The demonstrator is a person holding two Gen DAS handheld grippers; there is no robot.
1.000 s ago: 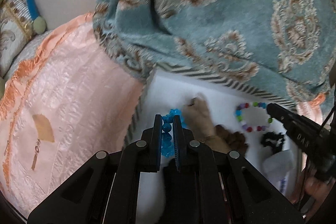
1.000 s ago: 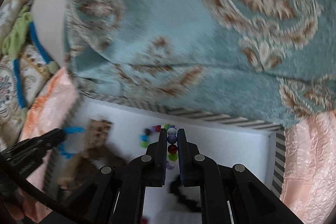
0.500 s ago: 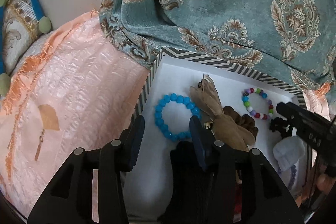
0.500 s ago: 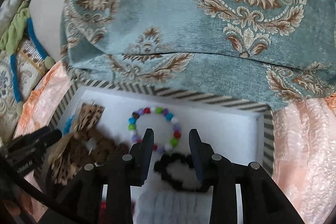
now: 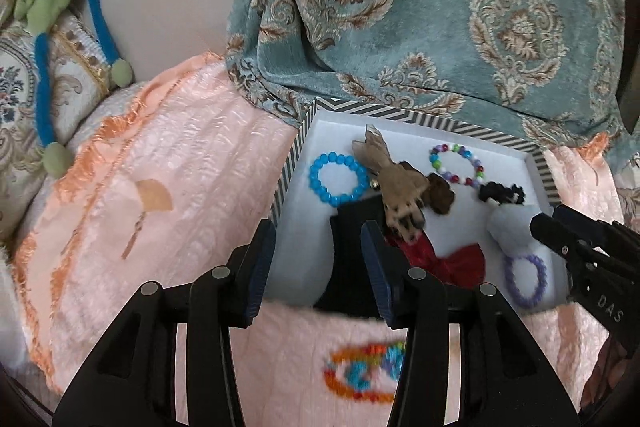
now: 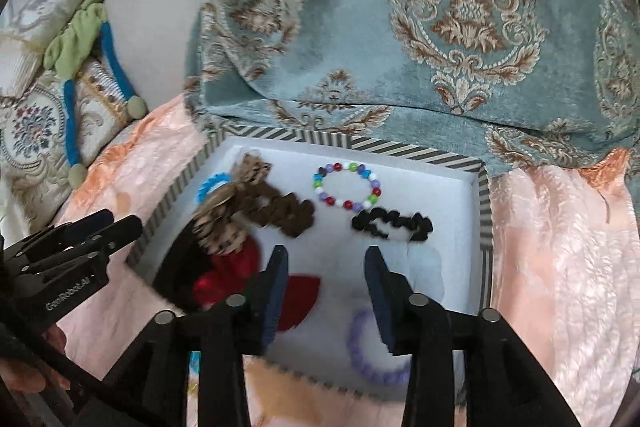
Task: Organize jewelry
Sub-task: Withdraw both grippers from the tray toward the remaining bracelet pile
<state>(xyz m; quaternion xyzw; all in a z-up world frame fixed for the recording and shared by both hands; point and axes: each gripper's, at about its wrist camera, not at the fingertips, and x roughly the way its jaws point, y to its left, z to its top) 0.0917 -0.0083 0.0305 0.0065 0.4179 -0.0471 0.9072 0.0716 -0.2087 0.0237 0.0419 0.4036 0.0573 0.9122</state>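
Two big fabrics fill most of your view: a teal damask blanket (image 5: pixel 440 19) bunched at the far side, and a peach bedspread (image 5: pixel 168 187) under everything. On that bedspread sits the striped-edged white box (image 5: pixel 400 115), its far rim touching the blanket's fold.

Your left gripper (image 5: pixel 318 259) hangs over the box's near left corner with its jaws well apart and nothing between them. Your right gripper (image 6: pixel 326 283) hangs over the near middle of the box; its jaws have just been opening and now stand apart, clamped on nothing, with the box's white floor showing in the gap.

Inside the box, a black fabric piece (image 5: pixel 354 227) lies at the near left, with a red bow (image 5: pixel 444 259) just beside it. A leopard-print bow (image 5: pixel 396 195) lies diagonally across the middle, overlapping a brown scrunchie (image 6: pixel 280 211). A pale blue fluffy item (image 5: pixel 510 227) sits near the right wall.

The black scrunchie (image 6: pixel 394 225) lies just beside the multicoloured bead bracelet (image 6: pixel 347 185), which rests flat at the far right. The blue bead bracelet (image 5: pixel 338 179) rests flat at the far left, touching the leopard bow. The purple bead bracelet (image 5: pixel 525 279) lies at the near right corner.
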